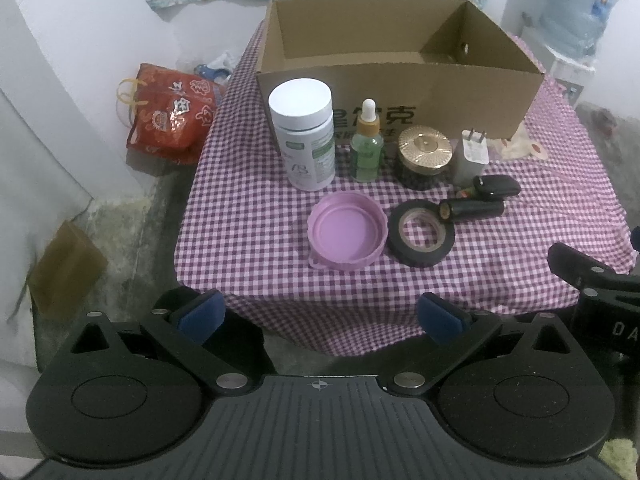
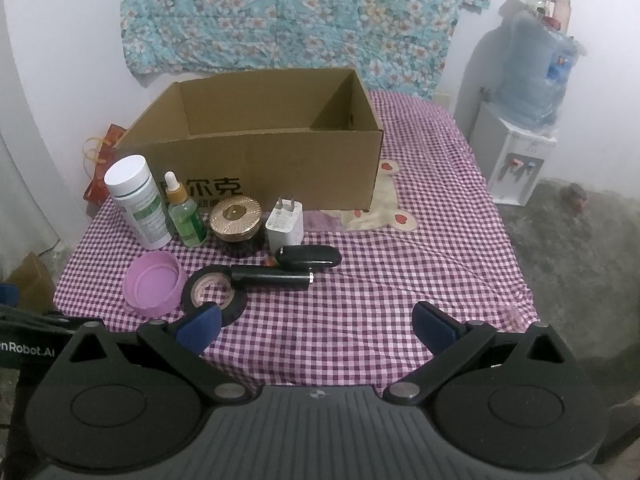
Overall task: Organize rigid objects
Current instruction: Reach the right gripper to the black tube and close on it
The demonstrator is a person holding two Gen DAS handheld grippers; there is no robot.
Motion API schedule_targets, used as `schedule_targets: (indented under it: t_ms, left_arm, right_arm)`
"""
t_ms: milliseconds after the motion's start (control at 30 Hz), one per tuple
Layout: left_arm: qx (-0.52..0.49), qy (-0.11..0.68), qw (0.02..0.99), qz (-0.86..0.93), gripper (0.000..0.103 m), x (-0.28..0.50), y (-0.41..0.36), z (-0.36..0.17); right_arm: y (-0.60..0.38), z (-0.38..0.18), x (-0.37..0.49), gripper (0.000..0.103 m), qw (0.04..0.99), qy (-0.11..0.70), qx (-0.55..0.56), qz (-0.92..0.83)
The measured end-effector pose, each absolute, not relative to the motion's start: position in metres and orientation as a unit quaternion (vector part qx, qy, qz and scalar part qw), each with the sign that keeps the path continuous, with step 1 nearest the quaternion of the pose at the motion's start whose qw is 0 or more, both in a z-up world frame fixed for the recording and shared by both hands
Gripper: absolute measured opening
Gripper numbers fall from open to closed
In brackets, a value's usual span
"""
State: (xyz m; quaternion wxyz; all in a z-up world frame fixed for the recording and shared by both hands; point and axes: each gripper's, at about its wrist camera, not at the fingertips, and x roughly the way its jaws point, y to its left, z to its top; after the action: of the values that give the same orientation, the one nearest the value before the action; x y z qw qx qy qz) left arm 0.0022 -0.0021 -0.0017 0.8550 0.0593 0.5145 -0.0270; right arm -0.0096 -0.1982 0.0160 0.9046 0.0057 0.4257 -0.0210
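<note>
Both grippers are hanging out at the near edge of the table [image 1: 560,184], which has a purple checked cloth on it. The left gripper [image 1: 319,317] has its blue pads spread wide with nothing between them, and the right gripper [image 2: 316,327] is the same: wide open, holding nothing.

From the left wrist view, the open cardboard box [image 1: 400,84] sits at 12 o'clock, at the far side of the table. Right in front of it there's a row, going left to right: a white bottle [image 1: 303,136] at about 11 o'clock, a green dropper bottle [image 1: 367,144], a black jar with a gold lid [image 1: 425,156], and a white plug [image 1: 471,156] at about 1 o'clock. All four stand upright, close to the box wall.

Nearer the camera: a pink lid [image 1: 347,232] lying open side up, and just to its right a roll of black tape [image 1: 423,234] lying flat (they look nearly touching, hard to say for sure). A black tube [image 1: 472,210] lies on its side and overlaps the tape's far-right rim, and a black case [image 1: 497,186] sits just behind that.

Off the table at 9 o'clock there's a red bag [image 1: 172,116] on the floor. In the right wrist view a water dispenser [image 2: 516,160] stands at 2 o'clock against the wall.
</note>
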Motion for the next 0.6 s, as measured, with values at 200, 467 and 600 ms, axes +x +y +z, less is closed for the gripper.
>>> schedule_targets:
  t_ms: [200,467,600]
  left_arm:
    - [0.066,0.521,0.850,-0.027,0.103,0.010,-0.006,-0.006]
    - [0.075,0.510,0.856,-0.042,0.103,0.023,-0.015,-0.012]
    - [0.088,0.490,0.864,-0.074,0.103,0.030,-0.025,-0.013]
  right_arm:
    - [-0.203,0.011,-0.003,0.103,0.903,0.430,0.015,-0.019]
    - [-0.225,0.000,0.009,0.103,0.898,0.436,0.061,-0.026]
    - [-0.240,-0.006,0.016,0.102,0.894,0.437,0.096,-0.025]
